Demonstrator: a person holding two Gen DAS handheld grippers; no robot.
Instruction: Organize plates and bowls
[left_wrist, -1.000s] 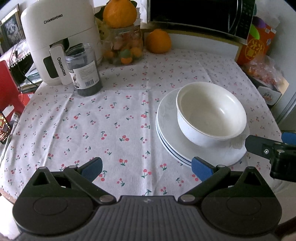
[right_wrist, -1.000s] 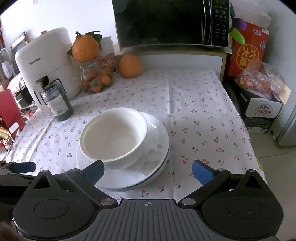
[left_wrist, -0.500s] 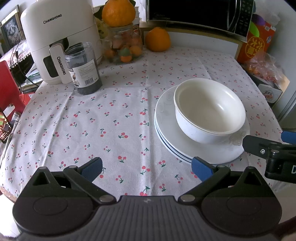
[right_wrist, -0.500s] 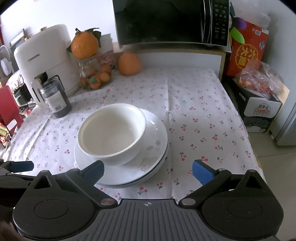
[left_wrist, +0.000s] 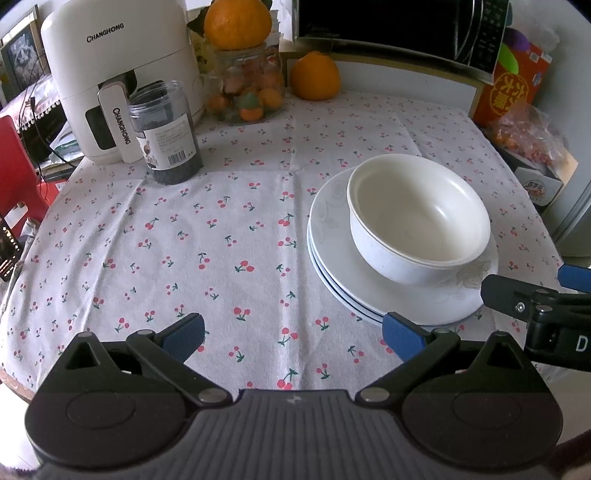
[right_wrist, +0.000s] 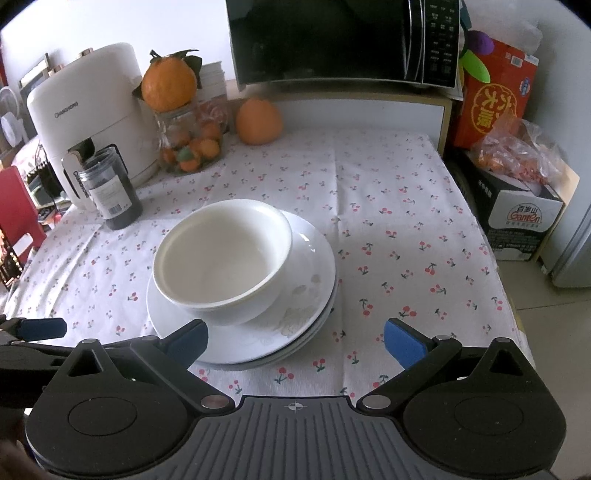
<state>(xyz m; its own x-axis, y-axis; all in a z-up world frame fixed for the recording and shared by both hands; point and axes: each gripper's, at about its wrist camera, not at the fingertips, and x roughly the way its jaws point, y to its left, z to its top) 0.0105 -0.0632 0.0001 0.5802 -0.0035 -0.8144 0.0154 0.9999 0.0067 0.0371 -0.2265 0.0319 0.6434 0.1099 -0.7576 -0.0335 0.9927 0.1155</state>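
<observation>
Two nested white bowls (left_wrist: 419, 216) sit on a stack of white plates (left_wrist: 328, 236) on the cherry-print tablecloth; both also show in the right wrist view, the bowls (right_wrist: 221, 258) and the plates (right_wrist: 314, 273). My left gripper (left_wrist: 293, 334) is open and empty, near the table's front edge, left of the plates. My right gripper (right_wrist: 295, 338) is open and empty, just in front of the plates; it also shows at the right of the left wrist view (left_wrist: 524, 291).
At the back stand a white air fryer (left_wrist: 114, 77), a dark jar (left_wrist: 166, 133), a glass jar of fruit with an orange on top (left_wrist: 245, 88), another orange (left_wrist: 314, 75) and a microwave (right_wrist: 343, 40). Boxes and bags (right_wrist: 517, 177) stand beyond the table's right edge.
Both grippers have pulled back slightly from the plates and stayed open. The bowls and plates have not moved.
</observation>
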